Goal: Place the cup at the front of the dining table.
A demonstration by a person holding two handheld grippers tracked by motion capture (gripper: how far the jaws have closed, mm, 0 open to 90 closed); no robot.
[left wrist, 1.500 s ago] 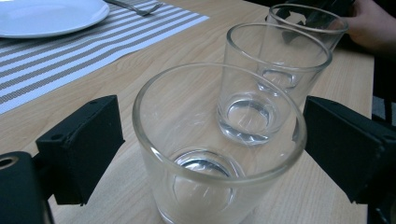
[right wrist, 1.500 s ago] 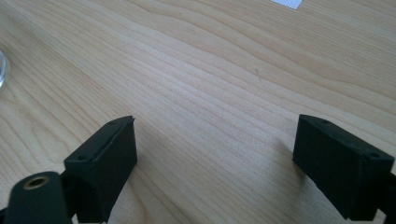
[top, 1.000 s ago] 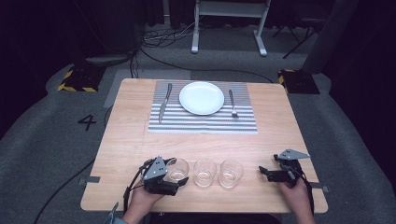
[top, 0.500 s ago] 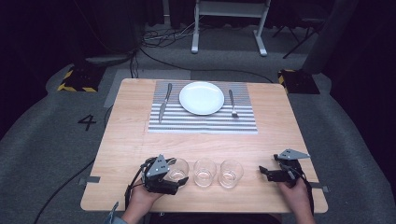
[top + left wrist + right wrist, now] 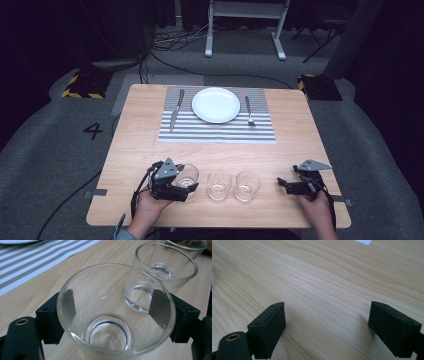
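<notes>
Light wooden square table [image 5: 150,145]. On it: grey-and-white striped placemat [image 5: 216,129] at far centre; three clear empty drinking glasses in a row near the front edge: left glass [image 5: 187,176], middle glass [image 5: 219,184], right glass [image 5: 247,185].

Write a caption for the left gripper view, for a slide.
Left gripper with its black jaws around a clear empty glass tumbler on the light wooden table.

Both black grippers [image 5: 186,189] [image 5: 284,184] carry grey three-cornered plates, black cables, and seemingly brass-rimmed screw holes.
</notes>
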